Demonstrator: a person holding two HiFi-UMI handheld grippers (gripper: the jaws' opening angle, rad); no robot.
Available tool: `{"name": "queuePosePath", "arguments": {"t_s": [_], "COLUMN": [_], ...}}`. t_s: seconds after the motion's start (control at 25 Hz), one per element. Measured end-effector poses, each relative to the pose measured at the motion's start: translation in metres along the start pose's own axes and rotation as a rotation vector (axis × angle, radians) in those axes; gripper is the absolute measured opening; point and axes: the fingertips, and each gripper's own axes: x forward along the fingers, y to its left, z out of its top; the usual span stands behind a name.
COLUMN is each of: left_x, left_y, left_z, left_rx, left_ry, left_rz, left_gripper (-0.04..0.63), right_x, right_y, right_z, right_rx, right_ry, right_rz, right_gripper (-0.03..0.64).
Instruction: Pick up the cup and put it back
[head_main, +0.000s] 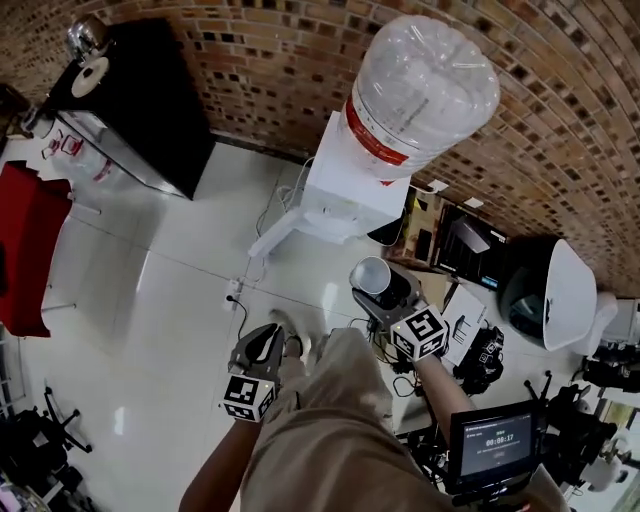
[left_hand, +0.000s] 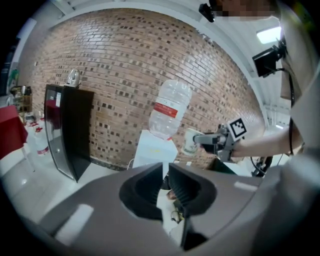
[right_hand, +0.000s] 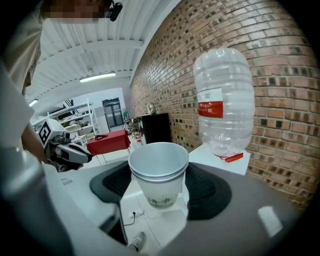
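Note:
A white paper cup (right_hand: 159, 173) stands upright between the jaws of my right gripper (right_hand: 159, 181), which is shut on it. In the head view the cup (head_main: 371, 275) is held in the air in front of the white water dispenser (head_main: 345, 185), below its big clear bottle (head_main: 425, 90). From the left gripper view the cup (left_hand: 190, 141) and the right gripper (left_hand: 220, 140) appear to the right of the bottle (left_hand: 169, 111). My left gripper (head_main: 262, 352) hangs lower at the left, its jaws nearly together with nothing between them (left_hand: 166, 187).
A black cabinet (head_main: 135, 100) stands against the brick wall at the left, a red table (head_main: 30, 245) beside it. Cables and a power strip (head_main: 236, 292) lie on the white floor. A black bin (head_main: 530, 295) and equipment crowd the right side.

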Motion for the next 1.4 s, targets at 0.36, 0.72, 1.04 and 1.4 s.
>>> {"name": "queuePosePath", "arguments": {"t_s": [0.36, 0.72, 1.04, 1.4], "left_x": [0.044, 0.158, 0.248, 0.297], "left_y": [0.054, 0.093, 0.148, 0.189], "left_z": [-0.058, -0.140, -0.260, -0.338], "left_rx": [-0.016, 0.015, -0.061, -0.047], "left_ry": [0.071, 0.026, 0.063, 0.059], "left_rz": [0.100, 0.158, 0.165, 0.115], "left_gripper": [0.018, 0.002, 0.002, 0.002], "right_x": [0.103, 0.179, 0.241, 0.292], "right_y": [-0.018, -0.063, -0.095, -0.118], "right_z": [-0.068, -0.189, -0.317, -0.391], "right_rx": [0.037, -0.027, -0.003, -0.038], "right_ry": [0.097, 0.157, 0.192, 0.150], "right_rz": [0.089, 0.103, 0.089, 0.095], "right_gripper": [0.337, 0.337, 0.337, 0.337]}}
